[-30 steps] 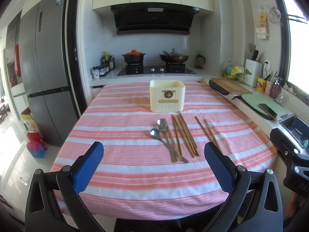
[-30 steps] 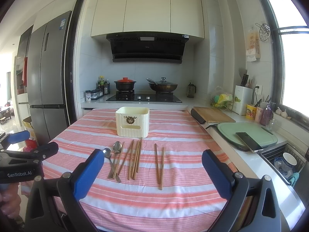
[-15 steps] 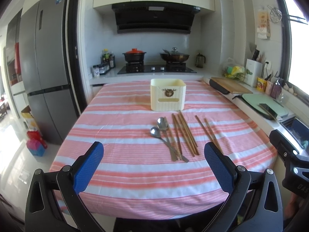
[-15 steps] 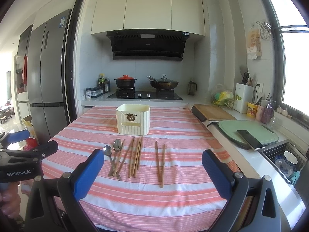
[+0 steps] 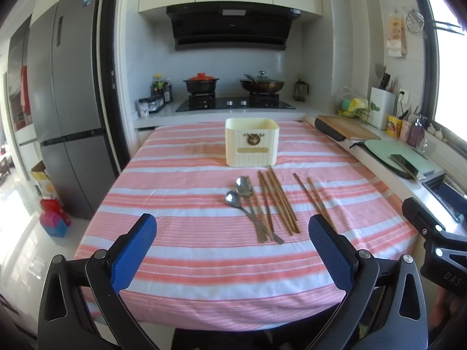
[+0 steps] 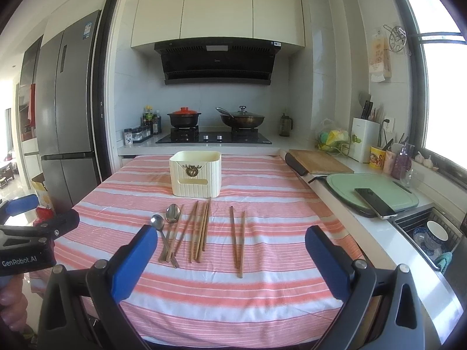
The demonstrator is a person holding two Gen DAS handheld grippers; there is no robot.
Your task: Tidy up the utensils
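Both grippers, left [image 5: 232,243] and right [image 6: 230,250], gape empty near the table [image 5: 181,280] edge; spoons [image 5: 243,192], chopsticks [image 5: 277,201] lie before the far holder [image 5: 251,143].

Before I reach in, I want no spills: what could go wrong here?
The two metal spoons lie overlapped with thin wooden chopsticks, so a grab may drag neighbours. The loose striped pink tablecloth could bunch under a finger. The cream plastic utensil holder looks light and may slide if bumped.

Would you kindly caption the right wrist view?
Open right gripper facing spoons, chopsticks and cream holder on striped tablecloth.
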